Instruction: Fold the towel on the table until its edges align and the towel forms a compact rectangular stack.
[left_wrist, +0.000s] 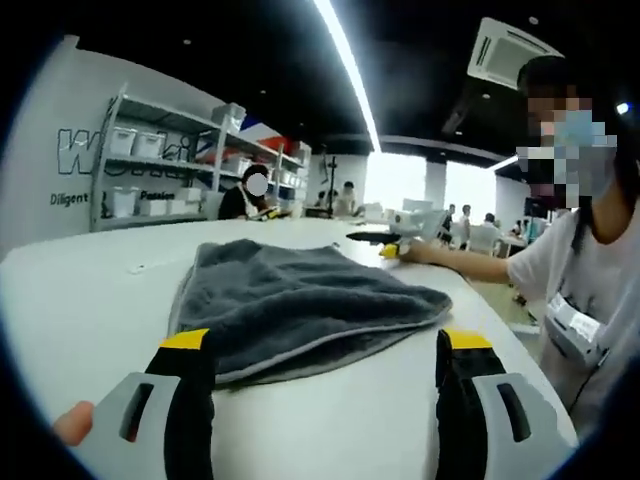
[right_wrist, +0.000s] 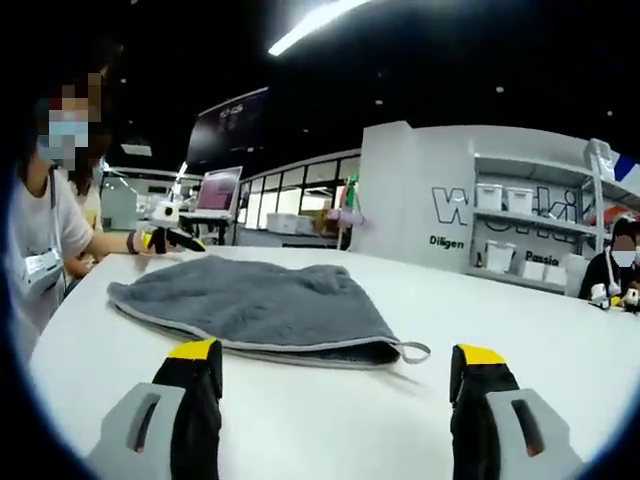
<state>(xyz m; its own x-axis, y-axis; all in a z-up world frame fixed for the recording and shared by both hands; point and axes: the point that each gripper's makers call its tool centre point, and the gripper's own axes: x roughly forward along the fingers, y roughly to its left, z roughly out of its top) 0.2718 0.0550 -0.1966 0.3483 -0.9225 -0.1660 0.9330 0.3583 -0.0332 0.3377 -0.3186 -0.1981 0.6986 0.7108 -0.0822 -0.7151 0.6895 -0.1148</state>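
Bare table lies free around the towel; a person's arm rests beyond its far edge.

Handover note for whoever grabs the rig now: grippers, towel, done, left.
Left gripper: open, empty, low over the table, just short of the towel's near edge.
Right gripper: open, empty, also short of the towel.
Towel: grey, lying on the white table, apparently folded over once, layers loose, edges uneven; hanging loop at one corner.
Done: seemingly a first fold.
Left: fold again, align edges into a compact rectangle.
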